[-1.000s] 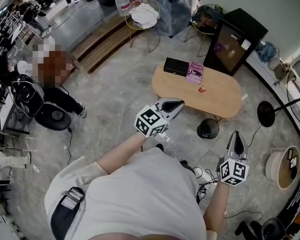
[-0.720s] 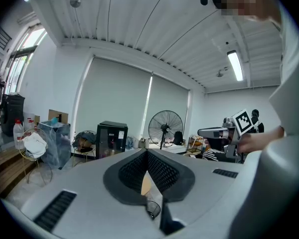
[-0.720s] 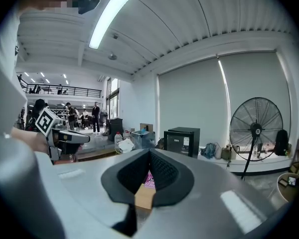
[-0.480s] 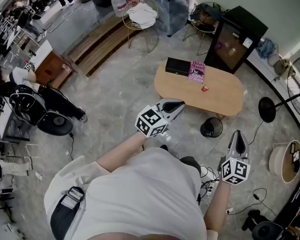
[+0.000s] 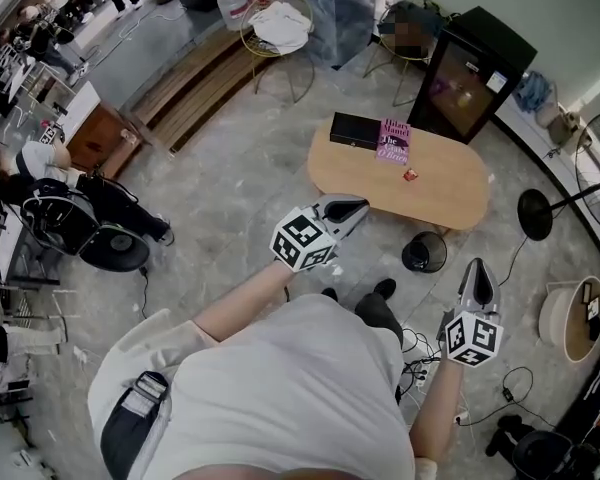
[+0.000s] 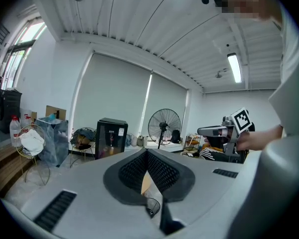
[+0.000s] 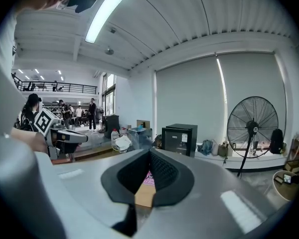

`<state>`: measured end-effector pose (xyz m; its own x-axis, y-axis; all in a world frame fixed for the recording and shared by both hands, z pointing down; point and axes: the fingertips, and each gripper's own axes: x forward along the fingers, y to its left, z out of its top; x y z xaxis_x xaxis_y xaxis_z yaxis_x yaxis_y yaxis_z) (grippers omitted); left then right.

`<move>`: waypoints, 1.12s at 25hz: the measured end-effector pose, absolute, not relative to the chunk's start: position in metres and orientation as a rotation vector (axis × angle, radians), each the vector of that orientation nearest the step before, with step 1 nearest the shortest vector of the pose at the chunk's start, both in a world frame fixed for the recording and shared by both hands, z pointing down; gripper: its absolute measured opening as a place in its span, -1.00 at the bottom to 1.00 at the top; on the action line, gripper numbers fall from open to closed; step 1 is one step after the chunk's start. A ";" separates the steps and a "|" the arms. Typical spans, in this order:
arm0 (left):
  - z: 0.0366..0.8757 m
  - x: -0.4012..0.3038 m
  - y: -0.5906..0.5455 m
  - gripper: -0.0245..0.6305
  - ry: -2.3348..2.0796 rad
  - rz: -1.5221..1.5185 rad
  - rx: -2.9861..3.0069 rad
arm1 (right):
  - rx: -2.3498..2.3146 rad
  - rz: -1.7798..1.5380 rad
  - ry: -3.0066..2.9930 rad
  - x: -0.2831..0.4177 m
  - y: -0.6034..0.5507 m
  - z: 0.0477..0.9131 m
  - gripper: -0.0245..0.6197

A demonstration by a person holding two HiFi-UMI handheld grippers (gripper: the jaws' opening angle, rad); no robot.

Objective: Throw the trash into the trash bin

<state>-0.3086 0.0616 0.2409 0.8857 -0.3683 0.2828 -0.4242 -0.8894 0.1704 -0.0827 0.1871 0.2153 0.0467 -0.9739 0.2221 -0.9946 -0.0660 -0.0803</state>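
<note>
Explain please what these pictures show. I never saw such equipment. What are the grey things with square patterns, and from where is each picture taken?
There is no robot: a person holds a hand tool, a claw, in each hand, the left claw and the right claw. The patterned cubes are parts of them. The head view comes from a camera on the person's head, looking down. The left gripper view and the right gripper view come from cameras riding on each claw, looking along its jaws. Both show the jaws closed together with nothing between them, so nothing is held. Ahead stands an oval wooden table with a black box, a pink book and a small red scrap, probably the trash. A black trash bin stands on the floor beside it.
</note>
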 end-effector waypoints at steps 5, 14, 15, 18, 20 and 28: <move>0.250 -0.293 0.045 -0.91 -0.620 0.387 2.808 | 2.160 0.375 -2.103 -0.069 0.163 0.227 -0.89; 0.254 -0.242 -0.004 -0.91 -0.682 0.397 2.780 | 2.106 0.421 -2.138 -0.014 0.099 0.238 -0.89; 0.254 -0.234 -0.010 -0.91 -0.689 0.396 2.779 | 2.098 0.423 -2.144 -0.006 0.092 0.239 -0.89; 0.254 -0.210 -0.026 -0.91 -0.713 0.394 2.775 | 2.075 0.427 -2.166 0.016 0.073 0.241 -0.89; 0.253 -0.194 -0.035 -0.91 -0.727 0.395 2.775 | 2.057 0.427 -2.181 0.031 0.063 0.243 -0.89; 0.250 -0.139 -0.067 -0.91 -0.782 0.407 2.768 | 1.994 0.437 -2.233 0.083 0.024 0.246 -0.89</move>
